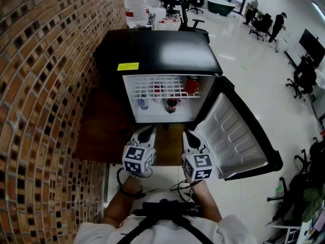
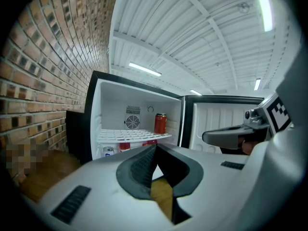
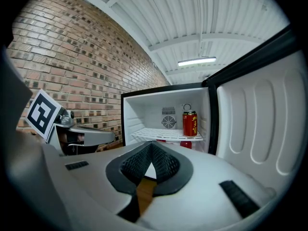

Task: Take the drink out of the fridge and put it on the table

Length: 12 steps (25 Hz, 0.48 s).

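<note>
1. A small black fridge (image 1: 167, 50) stands on a wooden table (image 1: 96, 136) close against a brick wall (image 1: 40, 85). There is a yellow sticker (image 1: 128, 66) on its top, near the left front corner.
2. The fridge door (image 1: 231, 131) is swung wide open to the right, with its white ribbed lining showing.
3. The red can (image 1: 192, 84) stands upright at the right end of the white wire shelf (image 1: 157, 88), on the door side. In the left gripper view a round fan grille (image 2: 132, 122) sits on the back wall to the left of the can.
4. Under the shelf are a dark bottle (image 1: 171, 105) near the middle and a pale can (image 1: 143, 103) to its left. Further red cans (image 2: 124, 147) show in the left gripper view.
5. The left gripper (image 1: 147, 131) is held in front of the fridge opening, towards its left half, and points inward. Its jaws are together with the tips touching and nothing between them. Only table wood shows through the slot behind the tips.
6. The right gripper (image 1: 189, 134) is just beside the left one, in front of the opening's right half. Its jaws are also closed tip to tip and hold nothing.
7. Both grippers are near the fridge's lower front edge, over the table. Both are well apart from the red can.
8. A water jug (image 1: 136, 8) stands behind the fridge. Beyond it is an open room with office chairs (image 1: 193, 19) and people far off.
</note>
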Available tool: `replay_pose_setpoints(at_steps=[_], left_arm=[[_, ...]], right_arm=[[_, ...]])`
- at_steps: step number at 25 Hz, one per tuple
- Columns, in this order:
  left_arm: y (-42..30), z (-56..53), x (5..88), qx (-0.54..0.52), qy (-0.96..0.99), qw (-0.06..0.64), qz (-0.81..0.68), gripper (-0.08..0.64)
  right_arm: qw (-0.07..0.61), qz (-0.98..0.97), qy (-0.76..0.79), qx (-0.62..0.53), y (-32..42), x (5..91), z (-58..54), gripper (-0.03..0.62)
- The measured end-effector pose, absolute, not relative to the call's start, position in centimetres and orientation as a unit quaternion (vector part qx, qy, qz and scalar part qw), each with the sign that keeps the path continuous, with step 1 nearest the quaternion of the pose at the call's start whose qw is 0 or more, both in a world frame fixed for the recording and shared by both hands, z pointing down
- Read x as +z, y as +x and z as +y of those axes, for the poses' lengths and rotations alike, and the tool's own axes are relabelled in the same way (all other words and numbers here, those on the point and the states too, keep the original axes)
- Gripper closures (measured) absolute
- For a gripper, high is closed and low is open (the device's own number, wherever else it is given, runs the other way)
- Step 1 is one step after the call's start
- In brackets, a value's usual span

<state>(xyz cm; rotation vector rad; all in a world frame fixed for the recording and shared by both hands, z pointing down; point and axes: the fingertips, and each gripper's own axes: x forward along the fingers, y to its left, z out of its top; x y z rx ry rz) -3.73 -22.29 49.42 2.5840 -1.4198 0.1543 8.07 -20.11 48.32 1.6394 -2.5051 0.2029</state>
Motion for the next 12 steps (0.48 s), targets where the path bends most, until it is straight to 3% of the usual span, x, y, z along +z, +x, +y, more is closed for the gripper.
replay_pose_setpoints(at_steps=[12], left_arm=[[-3.9,-22.65,48.77,0.044,0.871,0.088,-0.481,0.554]], right_arm=[[0.064,-0.832,0.547,0.062,8.1,47.82,-20.42,0.581]])
